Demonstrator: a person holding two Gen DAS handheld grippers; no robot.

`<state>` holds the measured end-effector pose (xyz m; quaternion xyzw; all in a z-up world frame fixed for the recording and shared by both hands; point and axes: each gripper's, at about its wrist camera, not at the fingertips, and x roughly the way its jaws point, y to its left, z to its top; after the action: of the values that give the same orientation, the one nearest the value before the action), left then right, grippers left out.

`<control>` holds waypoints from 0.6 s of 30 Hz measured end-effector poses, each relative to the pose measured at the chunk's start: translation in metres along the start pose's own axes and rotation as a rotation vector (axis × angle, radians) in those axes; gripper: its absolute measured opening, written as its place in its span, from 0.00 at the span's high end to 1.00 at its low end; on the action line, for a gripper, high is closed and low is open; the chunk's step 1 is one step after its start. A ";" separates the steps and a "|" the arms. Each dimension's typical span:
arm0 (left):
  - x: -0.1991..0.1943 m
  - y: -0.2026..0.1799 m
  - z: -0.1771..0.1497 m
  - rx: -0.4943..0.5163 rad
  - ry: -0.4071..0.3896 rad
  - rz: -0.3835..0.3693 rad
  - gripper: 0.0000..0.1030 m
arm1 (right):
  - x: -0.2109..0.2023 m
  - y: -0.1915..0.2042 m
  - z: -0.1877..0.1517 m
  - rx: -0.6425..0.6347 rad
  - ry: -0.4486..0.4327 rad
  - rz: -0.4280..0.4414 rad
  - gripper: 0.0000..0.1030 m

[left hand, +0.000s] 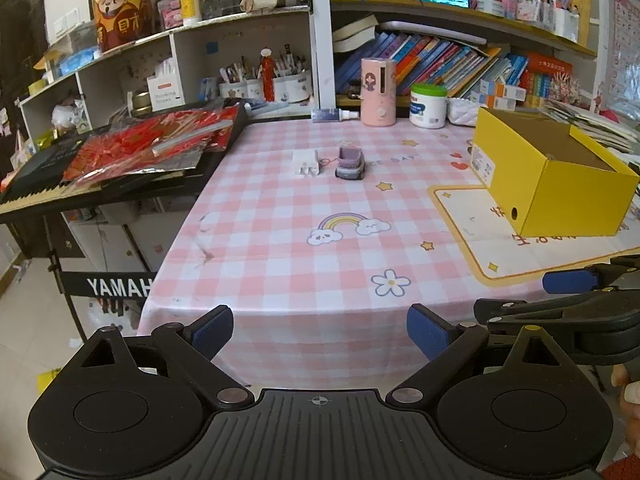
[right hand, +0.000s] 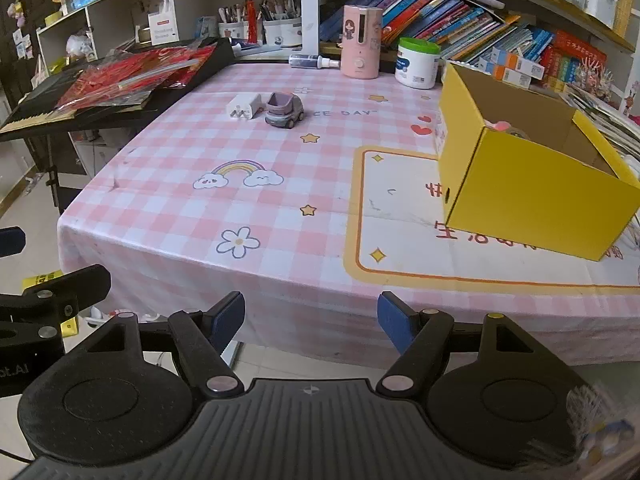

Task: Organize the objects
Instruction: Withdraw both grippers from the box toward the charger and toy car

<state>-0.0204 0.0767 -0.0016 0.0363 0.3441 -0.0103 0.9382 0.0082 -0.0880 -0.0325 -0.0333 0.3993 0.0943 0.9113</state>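
Note:
A white charger plug (left hand: 306, 163) and a small grey-purple toy truck (left hand: 350, 163) lie side by side far back on the pink checked tablecloth (left hand: 280, 208); both also show in the right wrist view, plug (right hand: 243, 106) and truck (right hand: 284, 110). An open yellow box (left hand: 552, 172) stands at the right (right hand: 528, 184), with something pink inside. My left gripper (left hand: 320, 334) is open and empty off the table's front edge. My right gripper (right hand: 311, 320) is open and empty, also off the front edge.
A keyboard (left hand: 120, 168) covered with red packets stands left of the table. A pink dispenser (left hand: 378, 92), a white jar (left hand: 428, 106) and a spray bottle (left hand: 332, 115) line the back edge. Bookshelves rise behind.

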 end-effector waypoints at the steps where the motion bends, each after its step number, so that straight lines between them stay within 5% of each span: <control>1: 0.002 0.000 0.001 -0.001 0.000 0.002 0.07 | 0.002 0.000 0.002 -0.001 0.000 0.002 0.30; 18: 0.055 0.006 0.043 -0.023 0.019 0.017 0.07 | 0.052 -0.009 0.054 -0.011 0.007 0.026 0.30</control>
<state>0.0500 0.0794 -0.0039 0.0287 0.3526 0.0020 0.9353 0.0834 -0.0822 -0.0344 -0.0335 0.4024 0.1083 0.9084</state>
